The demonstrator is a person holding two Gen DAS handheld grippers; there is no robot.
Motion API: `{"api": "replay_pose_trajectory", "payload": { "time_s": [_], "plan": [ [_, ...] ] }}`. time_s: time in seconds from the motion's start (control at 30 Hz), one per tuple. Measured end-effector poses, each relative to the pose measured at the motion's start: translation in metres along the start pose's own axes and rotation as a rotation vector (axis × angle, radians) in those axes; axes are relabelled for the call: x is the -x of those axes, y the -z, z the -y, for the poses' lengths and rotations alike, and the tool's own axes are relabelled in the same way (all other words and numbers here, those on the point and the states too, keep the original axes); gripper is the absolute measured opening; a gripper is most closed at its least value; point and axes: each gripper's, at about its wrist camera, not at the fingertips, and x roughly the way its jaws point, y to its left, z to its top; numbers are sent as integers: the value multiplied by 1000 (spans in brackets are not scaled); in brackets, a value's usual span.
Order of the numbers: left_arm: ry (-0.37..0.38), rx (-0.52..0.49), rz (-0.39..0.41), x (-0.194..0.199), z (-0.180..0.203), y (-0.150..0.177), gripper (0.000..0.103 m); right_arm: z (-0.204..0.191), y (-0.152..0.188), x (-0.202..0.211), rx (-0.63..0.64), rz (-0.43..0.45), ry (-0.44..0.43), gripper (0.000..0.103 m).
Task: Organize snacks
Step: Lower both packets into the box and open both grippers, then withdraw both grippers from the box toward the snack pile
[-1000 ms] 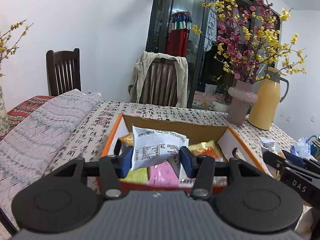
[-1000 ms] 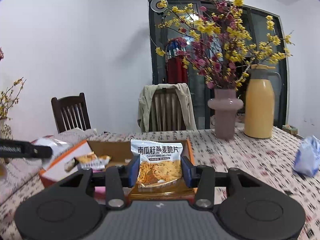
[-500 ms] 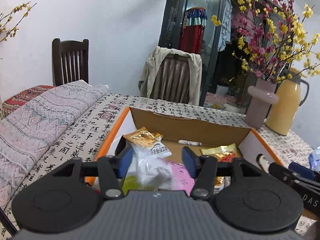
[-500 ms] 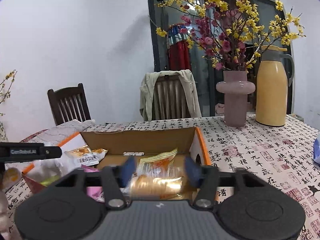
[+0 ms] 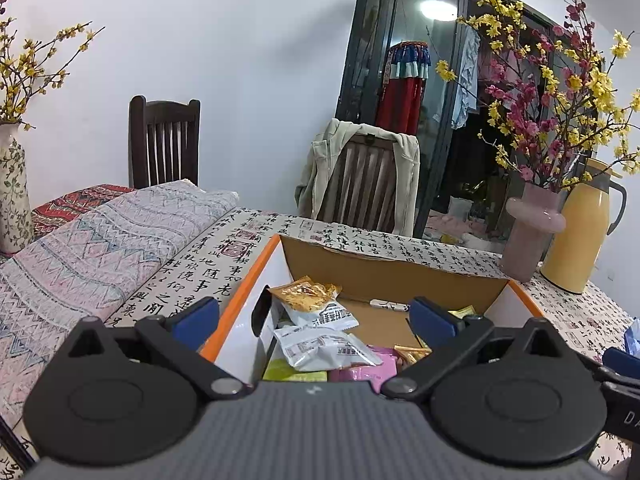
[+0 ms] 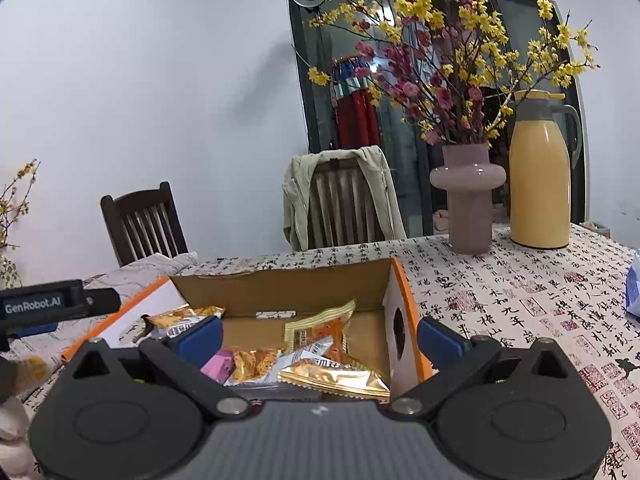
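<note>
Your left tongs (image 5: 314,314) hang over the near left part of the cardboard box (image 5: 394,278), jaws opening and spread wide, with nothing pressed between the blue pads. Below them inside the box lie a white packet (image 5: 324,346) on top of a green packet (image 5: 294,372) and a pink packet (image 5: 368,368), with a gold-topped packet (image 5: 308,294) just beyond, leaning toward the left wall. To the left of the box a folded patterned cloth (image 5: 100,248) lies on the counter (image 5: 208,272), which wears a cloth printed with calligraphy.

Your right tongs (image 6: 320,336) hang over the near right part of the same box, jaws likewise opening, wide apart and gripping nothing. Beneath them a gold foil packet (image 6: 336,380) lies flat by the near edge, and an orange snack packet (image 6: 320,330) stands tilted behind it. Farther right on the counter stand a pink vase (image 6: 468,204) of flowering branches and, just beside it, a yellow thermos jug (image 6: 538,176).
</note>
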Motion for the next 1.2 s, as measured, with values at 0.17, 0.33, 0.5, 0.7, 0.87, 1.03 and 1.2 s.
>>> {"api": "replay_pose_trajectory", "payload": {
  "time_s": [0.17, 0.33, 0.5, 0.7, 0.87, 1.03, 1.2],
  "plan": [
    [5, -3, 9, 4, 0, 0, 103, 0, -1, 2, -3, 5, 2, 103],
    [4, 12, 6, 10, -1, -5, 103, 0, -2, 4, -3, 13, 1, 103],
    [10, 21, 4, 33, 0, -14, 103, -2, -8, 18, 5, 24, -4, 103],
    [23, 8, 16, 62, -3, -8, 103, -7, -7, 48, 30, 25, -17, 103],
    [16, 21, 1, 83, -14, 1, 103, -6, 1, 74, 25, 14, -6, 103],
    [12, 13, -26, 101, -23, 15, 103, -4, 13, 93, 24, -12, -3, 103],
    [10, 21, -57, 112, -32, 27, 103, -5, 27, 109, 30, -48, 0, 103]
  ]
}}
